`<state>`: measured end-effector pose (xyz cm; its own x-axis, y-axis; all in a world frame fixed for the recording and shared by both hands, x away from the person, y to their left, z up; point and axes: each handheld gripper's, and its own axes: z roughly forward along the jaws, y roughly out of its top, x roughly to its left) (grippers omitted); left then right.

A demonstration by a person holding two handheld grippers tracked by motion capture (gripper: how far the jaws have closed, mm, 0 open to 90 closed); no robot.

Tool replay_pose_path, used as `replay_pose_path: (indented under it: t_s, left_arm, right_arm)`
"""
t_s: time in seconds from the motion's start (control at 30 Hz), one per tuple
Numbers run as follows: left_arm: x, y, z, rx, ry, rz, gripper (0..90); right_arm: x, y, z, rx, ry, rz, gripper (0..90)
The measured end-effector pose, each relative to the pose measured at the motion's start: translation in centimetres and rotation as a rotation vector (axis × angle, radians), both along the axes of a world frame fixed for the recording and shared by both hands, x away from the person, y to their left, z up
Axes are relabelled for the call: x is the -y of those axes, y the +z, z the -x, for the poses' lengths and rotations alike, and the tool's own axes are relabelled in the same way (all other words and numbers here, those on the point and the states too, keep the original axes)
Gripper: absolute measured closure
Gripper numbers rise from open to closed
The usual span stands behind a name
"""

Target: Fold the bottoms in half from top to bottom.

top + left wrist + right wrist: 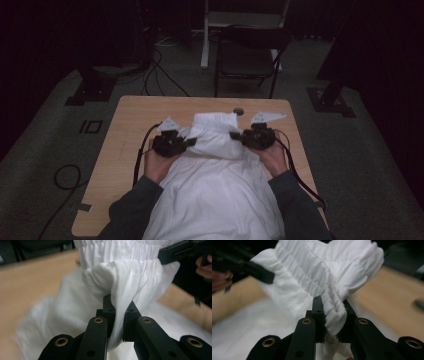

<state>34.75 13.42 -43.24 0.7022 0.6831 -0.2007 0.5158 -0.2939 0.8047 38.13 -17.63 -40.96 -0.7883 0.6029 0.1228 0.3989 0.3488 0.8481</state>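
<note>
A white garment [212, 175] with a gathered elastic waistband [215, 122] lies on the wooden table [130, 130], its lower part running off the near edge. My left gripper [190, 142] is shut on the waistband's left side, with white fabric [117, 315] pinched between its black jaws. My right gripper [234, 135] is shut on the waistband's right side, where the gathered cloth [334, 312] is bunched between the jaws. Between the two grippers the waistband is lifted off the table. Seen from the left gripper view, the other gripper [175, 252] shows at the upper right.
A dark folding chair [247, 57] stands beyond the table's far edge. A small round hole [238, 111] sits near the table's far side. Cables [155, 75] trail over the grey floor. Bare wood lies left and right of the garment.
</note>
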Motion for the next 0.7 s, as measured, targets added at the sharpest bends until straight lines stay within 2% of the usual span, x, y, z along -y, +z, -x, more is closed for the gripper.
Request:
replay_pose_path:
  t_s: [0.13,0.23,0.27,0.3,0.33,0.4,0.43,0.5,0.53,0.6,0.7]
  left_arm:
    - [-0.3,-5.1,2.1,-0.126,-0.013,-0.037,83.5]
    - [-0.2,-8.0,2.8,-0.210,-0.022,-0.080,82.8]
    - [-0.1,-8.9,2.9,-0.236,-0.026,-0.107,82.7]
    - [0.0,-9.8,2.8,-0.252,-0.028,-0.144,82.5]
    - [0.0,-10.2,2.6,-0.261,-0.029,-0.151,82.5]
    - [0.1,-10.6,2.3,-0.258,-0.038,-0.143,83.0]
    - [0.2,-10.5,2.1,-0.249,-0.045,-0.159,83.0]
    - [0.3,-10.4,1.5,-0.220,-0.053,-0.193,83.0]
    - [0.3,-10.5,1.1,-0.205,-0.048,-0.195,83.0]
    - [0.2,-10.5,0.2,-0.199,-0.032,-0.187,83.1]
    - [0.1,-10.5,-1.8,-0.186,-0.011,-0.197,83.2]
  right_arm:
    - [-0.6,-4.1,2.3,-0.090,0.053,0.065,79.0]
    - [-1.3,-7.5,3.3,-0.164,0.084,0.118,78.9]
    - [-1.5,-8.6,3.5,-0.189,0.092,0.132,78.9]
    - [-1.6,-9.5,3.5,-0.213,0.098,0.146,78.9]
    - [-1.9,-10.5,3.5,-0.238,0.098,0.155,78.9]
    - [-2.3,-11.5,3.4,-0.248,0.092,0.186,78.9]
    - [-2.4,-11.9,3.2,-0.248,0.080,0.206,78.9]
    - [-2.5,-12.3,2.5,-0.271,0.067,0.197,78.9]
    - [-2.5,-12.4,2.1,-0.261,0.063,0.201,78.9]
    - [-2.7,-12.5,1.3,-0.255,0.042,0.200,78.8]
    - [-3.2,-12.7,-0.3,-0.234,0.007,0.205,78.8]
